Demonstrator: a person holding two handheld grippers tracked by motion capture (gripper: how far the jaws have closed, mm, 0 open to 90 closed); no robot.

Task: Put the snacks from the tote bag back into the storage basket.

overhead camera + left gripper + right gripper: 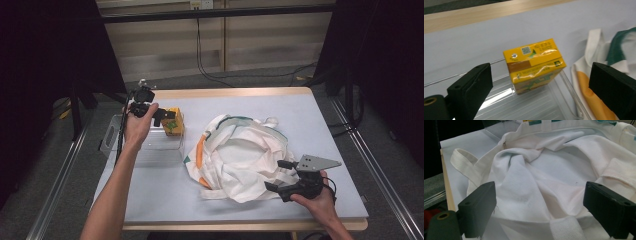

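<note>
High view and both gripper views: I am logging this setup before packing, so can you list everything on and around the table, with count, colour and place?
Drink carton: one, yellow, upright in the far right corner of the clear tray.
Clear tray: one, transparent plastic, on the table's left side.
Tote bag: one, white with green and orange print, crumpled with its mouth open at the table's middle; a handle loop lies beside it.
Table: one, pale grey top with wooden edge.
Cables: black, on the floor behind the table.
Left gripper: black, jaws open, in front of the carton, not touching it.
Right gripper: black with a grey plate, jaws open at the bag's near right edge.
</note>
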